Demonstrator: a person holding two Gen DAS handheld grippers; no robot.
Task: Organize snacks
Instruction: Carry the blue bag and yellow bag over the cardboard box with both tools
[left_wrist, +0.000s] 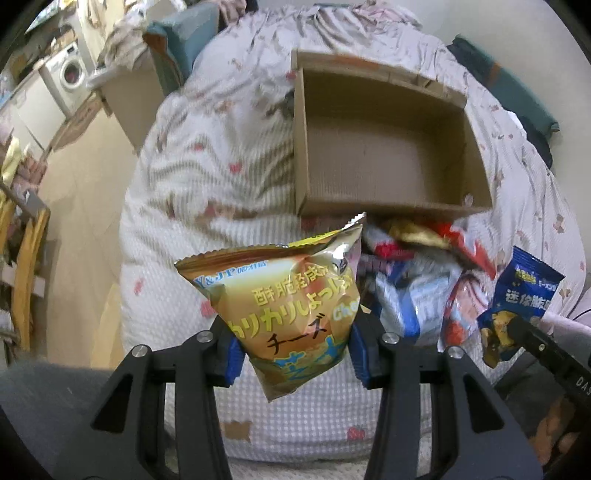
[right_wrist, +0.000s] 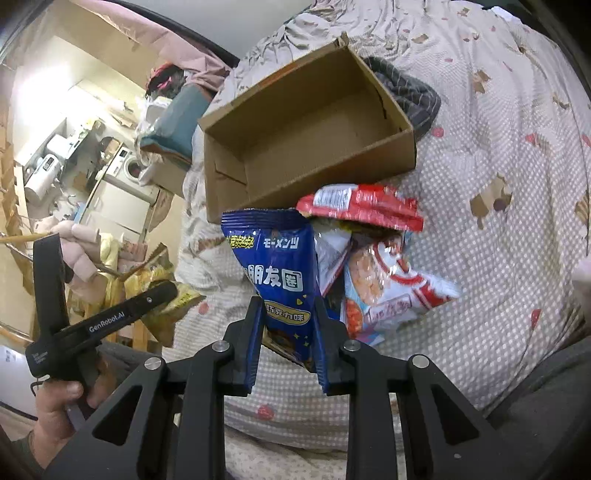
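The yellow cheese snack bag (left_wrist: 291, 314) hangs between the fingers of the left gripper (left_wrist: 295, 350), which are drawn in to a narrow gap and press on its lower half from both sides; its crimped top edge stands clear above the fingertips. It looks light, puffed with air and crackly, so the film can slip or the contents crush under a hard squeeze; a hold near a sealed seam or across the flat lower body seems safest. Beyond the fingers, straight ahead, lies the open cardboard box (left_wrist: 388, 155), with nothing in it, resting on the bed (left_wrist: 221, 155). Between the box and the fingers, a little to their right, sits the heap of snack packets (left_wrist: 417, 280), touching the box's near wall. In the right wrist view, the right gripper (right_wrist: 290, 343) has its fingers closed to a slim gap on the lower part of a dark blue snack bag (right_wrist: 273, 266), equally light and slick. Just past that bag's right side lie a red packet (right_wrist: 362, 206) and a white and red packet (right_wrist: 388, 291). Off to the left, a hand (right_wrist: 55, 406) grips the other tool's handle.
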